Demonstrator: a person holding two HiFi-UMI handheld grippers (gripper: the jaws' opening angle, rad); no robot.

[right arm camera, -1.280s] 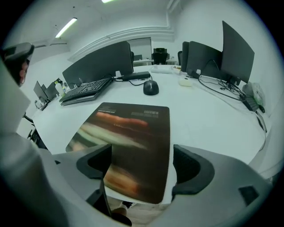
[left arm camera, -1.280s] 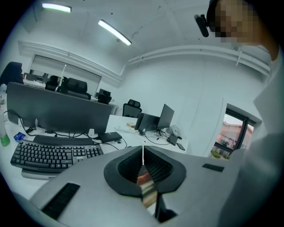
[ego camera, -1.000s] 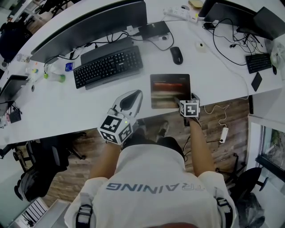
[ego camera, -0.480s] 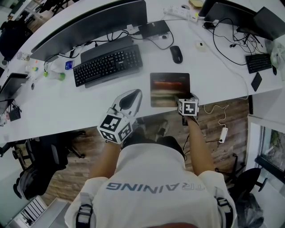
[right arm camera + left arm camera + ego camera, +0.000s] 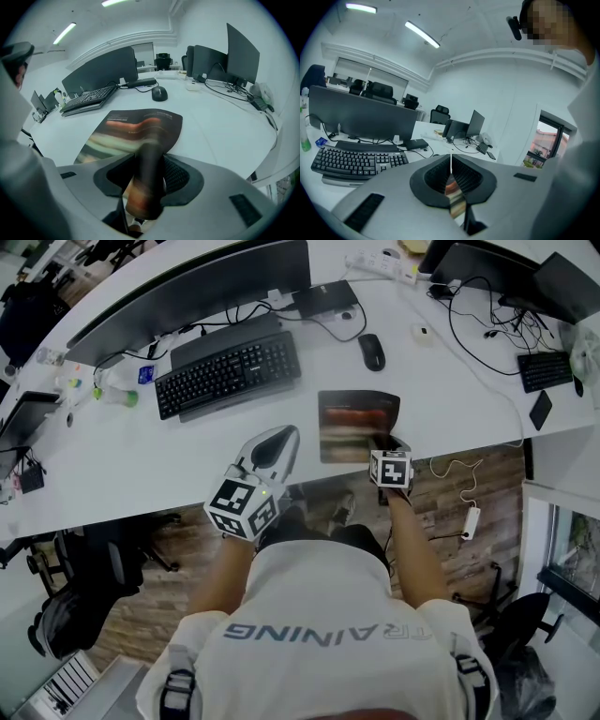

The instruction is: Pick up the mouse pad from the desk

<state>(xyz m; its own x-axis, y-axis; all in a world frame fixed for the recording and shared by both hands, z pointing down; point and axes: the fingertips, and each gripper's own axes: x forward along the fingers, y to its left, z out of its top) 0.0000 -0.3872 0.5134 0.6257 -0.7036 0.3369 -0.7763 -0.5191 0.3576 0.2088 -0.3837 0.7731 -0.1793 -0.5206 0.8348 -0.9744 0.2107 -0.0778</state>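
Already your right gripper (image 5: pixel 145 187) has a hold: its jaws have just been closing and pinch the near edge of the mouse pad (image 5: pixel 136 129), which bunches up dark between them. So the grasp looks made, but the lift is hardly begun. Most of the pad lies flat on the desk (image 5: pixel 141 465), near its front edge, nearer you than the mouse (image 5: pixel 372 354) and right of the keyboard (image 5: pixel 228 377). Its near right corner seems raised, though blur there leaves that uncertain. Your left gripper (image 5: pixel 278 442) hangs clenched and empty over the desk edge, apart from the pad. What remains is raising the pad clear.
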